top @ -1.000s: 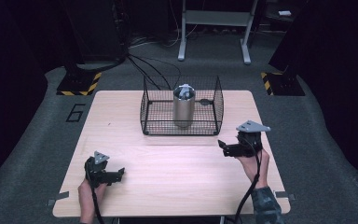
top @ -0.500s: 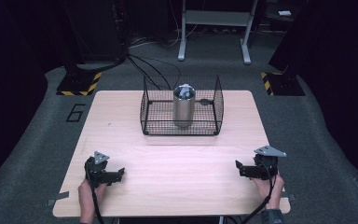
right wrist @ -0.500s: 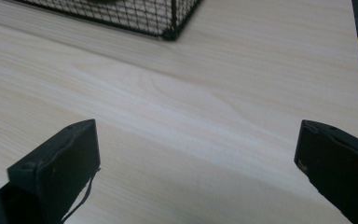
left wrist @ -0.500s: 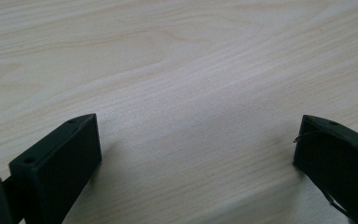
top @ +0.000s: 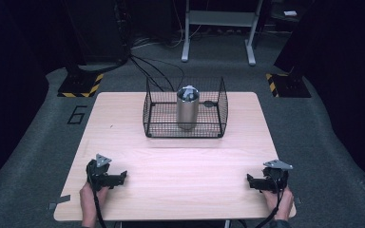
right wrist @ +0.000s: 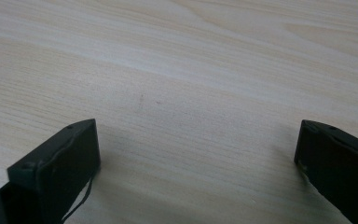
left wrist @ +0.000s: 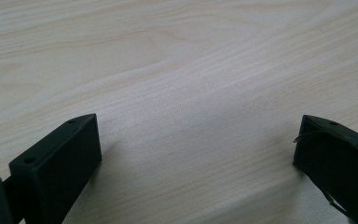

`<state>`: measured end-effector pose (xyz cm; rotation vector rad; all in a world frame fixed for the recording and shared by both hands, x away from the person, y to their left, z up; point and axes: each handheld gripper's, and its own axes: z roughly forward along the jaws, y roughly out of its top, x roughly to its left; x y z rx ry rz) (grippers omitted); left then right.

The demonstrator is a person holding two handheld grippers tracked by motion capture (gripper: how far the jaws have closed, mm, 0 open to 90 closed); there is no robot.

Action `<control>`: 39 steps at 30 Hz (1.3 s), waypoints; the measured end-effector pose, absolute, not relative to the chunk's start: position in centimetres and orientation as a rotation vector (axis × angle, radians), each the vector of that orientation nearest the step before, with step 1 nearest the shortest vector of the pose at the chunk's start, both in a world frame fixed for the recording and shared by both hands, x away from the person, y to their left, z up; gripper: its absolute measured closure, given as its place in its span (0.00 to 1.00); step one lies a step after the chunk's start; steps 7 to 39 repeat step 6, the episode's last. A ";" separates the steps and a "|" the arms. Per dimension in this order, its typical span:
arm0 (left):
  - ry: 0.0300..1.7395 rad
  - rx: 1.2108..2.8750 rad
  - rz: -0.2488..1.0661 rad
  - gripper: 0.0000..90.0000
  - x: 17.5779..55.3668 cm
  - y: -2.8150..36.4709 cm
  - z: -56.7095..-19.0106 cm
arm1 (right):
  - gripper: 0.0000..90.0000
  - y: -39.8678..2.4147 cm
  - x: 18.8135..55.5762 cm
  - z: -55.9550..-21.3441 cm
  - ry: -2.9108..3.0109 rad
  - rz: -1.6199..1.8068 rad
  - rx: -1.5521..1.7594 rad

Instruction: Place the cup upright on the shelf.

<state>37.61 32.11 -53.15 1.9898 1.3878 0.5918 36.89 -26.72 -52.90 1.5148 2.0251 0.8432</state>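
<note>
Hands (top: 91, 199) gripped both tools at the near edge of the wooden table (top: 180, 166). Left gripper (top: 119, 178) sat low by the near-left corner, its jaws spread wide with only bare wood between them; right gripper (top: 251, 182) sat by the near-right corner, just inside the table's right edge, jaws likewise wide and holding nothing. Between and beyond them the tabletop lay bare. Farther back, a black wire basket (top: 154, 111) stood near the far edge, centred, with a metal cylinder (top: 187, 111) upright inside it, well apart from both grippers.
</note>
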 end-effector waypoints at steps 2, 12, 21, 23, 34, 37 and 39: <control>1.387 1.989 0.591 0.00 37.6 32.1 -53.1 | 0.00 -26.8 36.9 -52.9 2.031 0.847 1.511; 1.388 1.987 0.591 0.00 37.6 32.1 -53.2 | 0.00 -26.9 36.9 -53.0 2.019 0.862 1.519; 1.388 1.987 0.591 0.00 37.6 32.1 -53.2 | 0.00 -26.9 36.9 -53.0 2.019 0.862 1.519; 1.388 1.987 0.591 0.00 37.6 32.1 -53.2 | 0.00 -26.9 36.9 -53.0 2.019 0.862 1.519; 1.388 1.987 0.591 0.00 37.6 32.1 -53.2 | 0.00 -26.9 36.9 -53.0 2.019 0.862 1.519; 1.388 1.987 0.591 0.00 37.6 32.1 -53.2 | 0.00 -26.9 36.9 -53.0 2.019 0.862 1.519; 1.388 1.987 0.591 0.00 37.6 32.1 -53.2 | 0.00 -26.9 36.9 -53.0 2.019 0.862 1.519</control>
